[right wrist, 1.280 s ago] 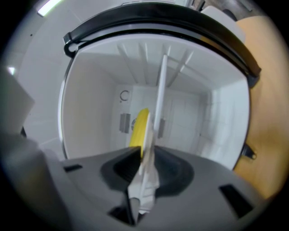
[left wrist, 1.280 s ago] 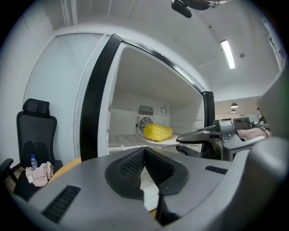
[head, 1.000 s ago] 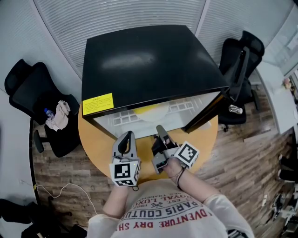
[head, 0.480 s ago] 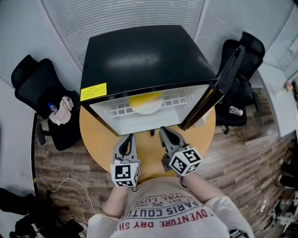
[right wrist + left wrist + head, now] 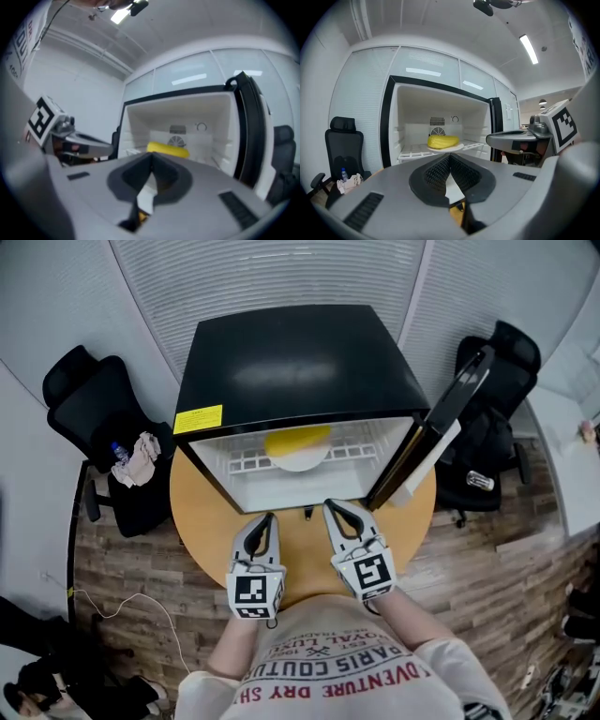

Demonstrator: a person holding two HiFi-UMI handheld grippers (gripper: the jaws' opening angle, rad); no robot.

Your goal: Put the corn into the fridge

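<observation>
The yellow corn (image 5: 296, 440) lies on a white plate (image 5: 298, 461) on the wire shelf inside the black mini fridge (image 5: 298, 381), whose door (image 5: 441, 426) stands open to the right. The corn (image 5: 443, 141) shows straight ahead in the left gripper view, and the corn (image 5: 168, 149) is also ahead in the right gripper view. My left gripper (image 5: 268, 519) and right gripper (image 5: 330, 507) are both shut and empty, side by side over the round wooden table (image 5: 202, 521) just in front of the fridge opening.
Black office chairs stand at the left (image 5: 94, 418) and right (image 5: 502, 362) of the table; the left one holds a bottle and a crumpled cloth (image 5: 139, 457). A small dark item (image 5: 307, 514) lies on the table between the grippers. A cable (image 5: 112, 606) runs over the wooden floor.
Both grippers have drawn back from the fridge toward me, and the right one has straightened to point forward. The view has shifted so the fridge sits more central.
</observation>
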